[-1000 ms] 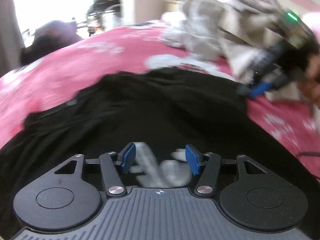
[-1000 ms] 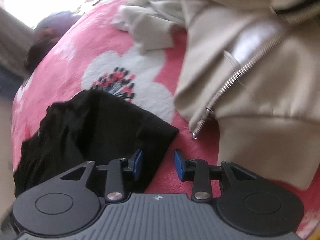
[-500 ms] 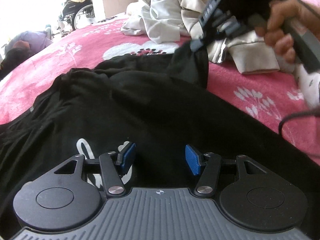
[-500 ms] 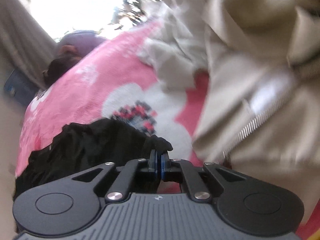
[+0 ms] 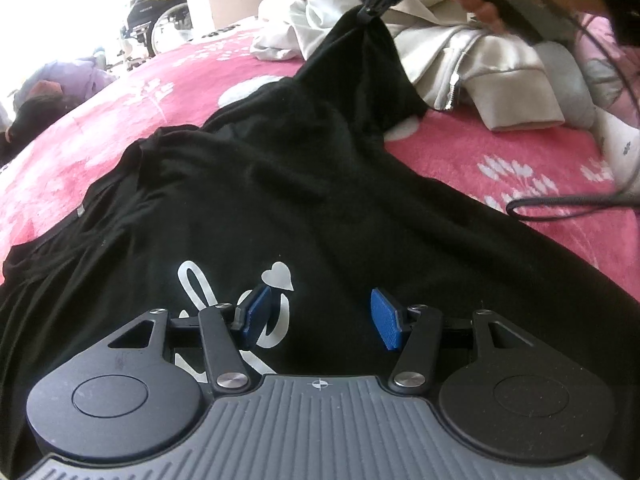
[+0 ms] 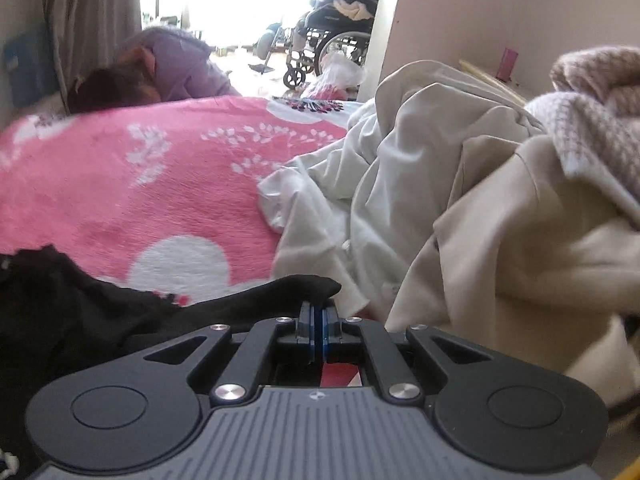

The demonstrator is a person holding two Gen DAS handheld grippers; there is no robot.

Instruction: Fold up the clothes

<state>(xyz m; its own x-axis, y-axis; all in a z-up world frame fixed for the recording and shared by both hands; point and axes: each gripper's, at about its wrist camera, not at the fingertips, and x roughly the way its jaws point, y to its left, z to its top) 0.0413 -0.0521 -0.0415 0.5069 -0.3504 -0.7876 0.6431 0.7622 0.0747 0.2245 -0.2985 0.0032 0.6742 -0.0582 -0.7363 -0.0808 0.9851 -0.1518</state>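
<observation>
A: From the left wrist, what shows?
B: The left gripper [image 5: 322, 316] hangs with its jaws apart and nothing between them, over a black T-shirt [image 5: 256, 208] spread on the pink floral blanket [image 5: 500, 160]. At far right, the right gripper [image 5: 374, 4] lifts one corner of the shirt.

A: And from the right wrist?
B: The right gripper [image 6: 318, 322] is clamped on that black fabric [image 6: 296, 286]. A cream jacket [image 6: 460, 216] is heaped just right.
</observation>
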